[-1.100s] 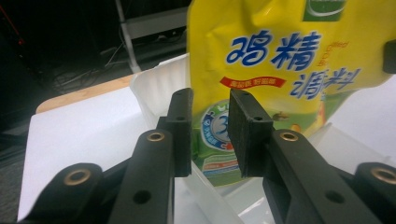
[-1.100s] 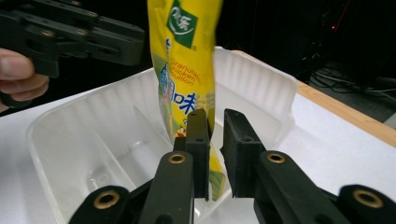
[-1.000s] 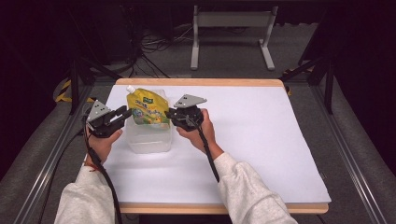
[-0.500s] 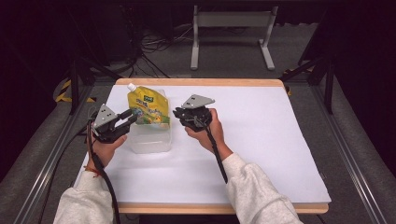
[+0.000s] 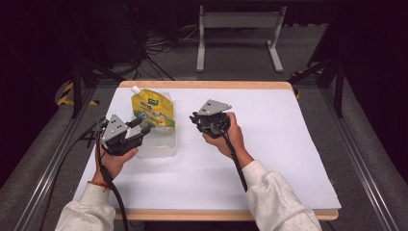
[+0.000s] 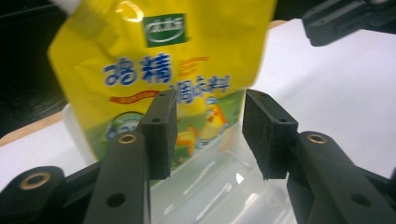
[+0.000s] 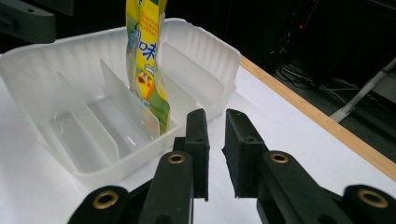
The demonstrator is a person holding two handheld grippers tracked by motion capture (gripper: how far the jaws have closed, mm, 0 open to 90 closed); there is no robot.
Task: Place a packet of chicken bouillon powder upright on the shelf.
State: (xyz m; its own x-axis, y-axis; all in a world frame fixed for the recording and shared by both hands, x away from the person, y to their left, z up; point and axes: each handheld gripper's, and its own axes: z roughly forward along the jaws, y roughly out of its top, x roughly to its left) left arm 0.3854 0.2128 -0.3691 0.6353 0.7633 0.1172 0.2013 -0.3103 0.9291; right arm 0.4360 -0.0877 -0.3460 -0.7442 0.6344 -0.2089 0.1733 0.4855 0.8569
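Observation:
A yellow spouted pouch (image 5: 153, 111) stands upright in a clear divided plastic tray (image 5: 161, 147) at the table's left. My left gripper (image 5: 140, 129) hovers just left of the tray. In the left gripper view its jaws have just been opening and now stand apart (image 6: 210, 133), with nothing between them and the pouch (image 6: 168, 56) a little beyond. My right gripper (image 5: 195, 119) is off to the tray's right. In the right gripper view it (image 7: 215, 154) shows a narrow empty gap, aimed at the tray (image 7: 70, 154) and the pouch (image 7: 144, 60).
The table carries a white sheet (image 5: 288, 144) with a wooden edge (image 5: 207, 84) at the back. Bare sheet spreads to the right of my right hand. Behind the table are a dark floor with cables and a metal stand (image 5: 238, 33). Rails run along both sides.
Both grippers have drawn back from the pouch, the left toward the near left and the right to the right. The left jaws stand wider. The pouch stays upright in the tray.

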